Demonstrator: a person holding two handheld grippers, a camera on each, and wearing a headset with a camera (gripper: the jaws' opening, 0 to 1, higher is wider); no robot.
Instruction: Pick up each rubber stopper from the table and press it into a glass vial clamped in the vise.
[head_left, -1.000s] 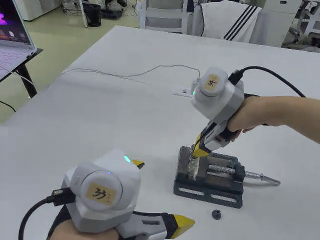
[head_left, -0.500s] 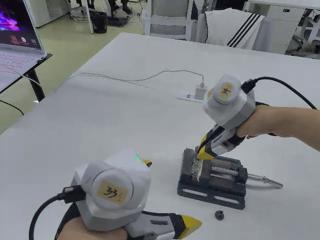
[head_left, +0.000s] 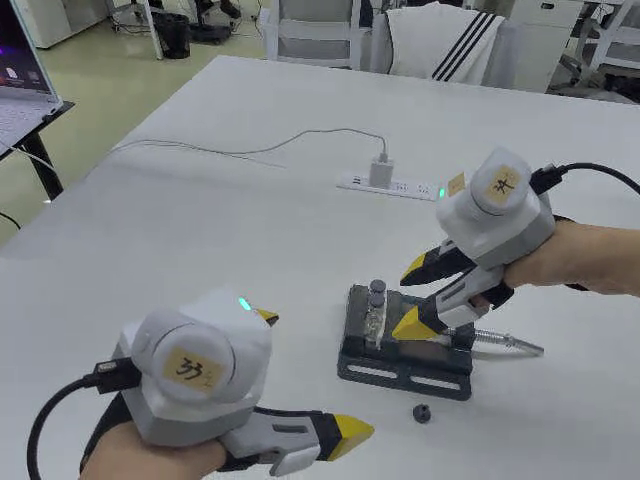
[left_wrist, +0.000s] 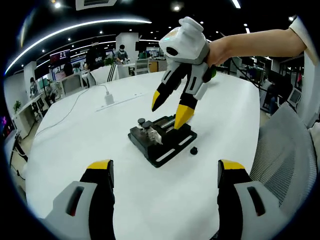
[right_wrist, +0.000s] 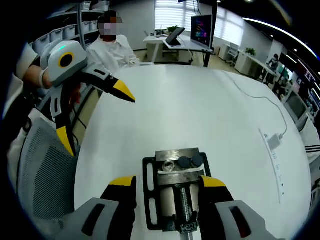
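Next, right gripper (head_left: 408, 298), jaws spread & empty, should drop straight over loose stopper (head_left: 422, 412) nr vise (head_left: 400, 366), pinching its sides squarely.

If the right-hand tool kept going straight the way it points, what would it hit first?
Most likely the vise: in the right gripper view it sits directly ahead of the right tool, its screw between the open jaws, with the stoppered vials just beyond. Depth is hard to judge.
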